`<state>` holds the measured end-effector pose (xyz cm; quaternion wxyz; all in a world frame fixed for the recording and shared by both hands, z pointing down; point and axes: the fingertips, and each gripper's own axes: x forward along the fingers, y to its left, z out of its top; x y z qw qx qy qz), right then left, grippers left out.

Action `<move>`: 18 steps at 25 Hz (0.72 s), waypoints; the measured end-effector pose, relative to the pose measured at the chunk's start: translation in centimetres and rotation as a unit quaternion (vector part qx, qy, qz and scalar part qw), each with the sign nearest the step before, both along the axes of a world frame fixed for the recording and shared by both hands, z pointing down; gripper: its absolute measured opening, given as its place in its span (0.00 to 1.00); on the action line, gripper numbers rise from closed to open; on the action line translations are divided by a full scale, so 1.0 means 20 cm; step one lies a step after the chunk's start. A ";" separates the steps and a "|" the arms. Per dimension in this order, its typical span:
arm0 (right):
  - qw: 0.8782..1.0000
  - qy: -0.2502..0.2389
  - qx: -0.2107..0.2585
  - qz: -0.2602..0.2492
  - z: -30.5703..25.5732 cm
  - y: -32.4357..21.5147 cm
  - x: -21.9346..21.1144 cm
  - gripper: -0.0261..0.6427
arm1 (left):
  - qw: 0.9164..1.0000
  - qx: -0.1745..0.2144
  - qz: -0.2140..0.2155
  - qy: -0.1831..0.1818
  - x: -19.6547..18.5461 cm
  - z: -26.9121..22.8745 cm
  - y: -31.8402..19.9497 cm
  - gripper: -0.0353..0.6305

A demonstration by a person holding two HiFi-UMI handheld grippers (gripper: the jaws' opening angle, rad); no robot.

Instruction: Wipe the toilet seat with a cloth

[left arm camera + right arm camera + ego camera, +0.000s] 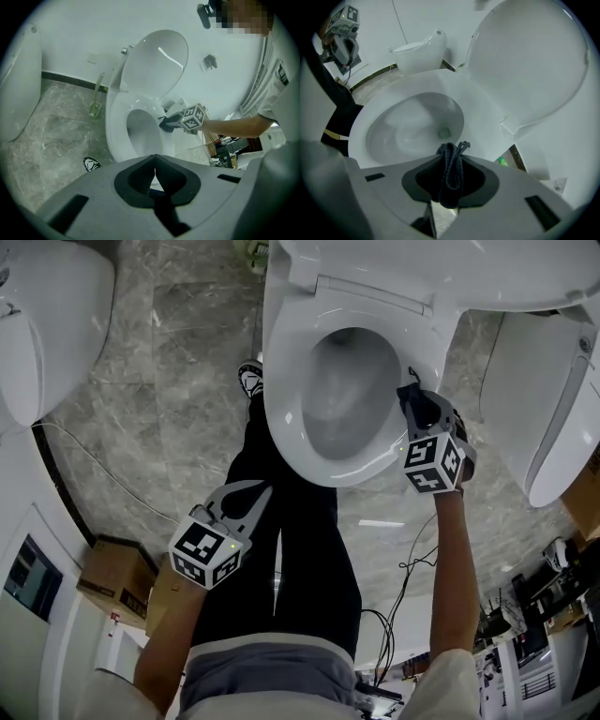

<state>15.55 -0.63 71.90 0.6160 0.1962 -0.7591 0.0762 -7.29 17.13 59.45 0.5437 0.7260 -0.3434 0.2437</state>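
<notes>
While the right hand-held gripper (414, 395) clamps the dark cloth (450, 166) at the right side of the toilet seat (281, 418), probably touching it, wiping appears barely begun, most of the ring is left, and the left hand-held gripper (255, 491) hangs closed and empty.

Grey marble floor (169, 381) fills ten o'clock; a second toilet (37, 334) sits at nine. Cardboard boxes (112, 577) lie at seven; cables (380, 624) at five.
</notes>
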 end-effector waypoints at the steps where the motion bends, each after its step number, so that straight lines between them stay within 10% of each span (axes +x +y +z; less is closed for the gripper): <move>1: 1.000 0.001 0.007 0.005 0.00 -0.04 0.00 0.15 | 1.000 -0.001 -0.001 0.000 0.00 0.00 0.00 0.07; 18: 0.985 -0.047 0.092 0.138 -0.01 -0.41 -0.17 0.15 | 1.000 -0.011 -0.029 0.004 -0.14 0.02 -0.09 0.07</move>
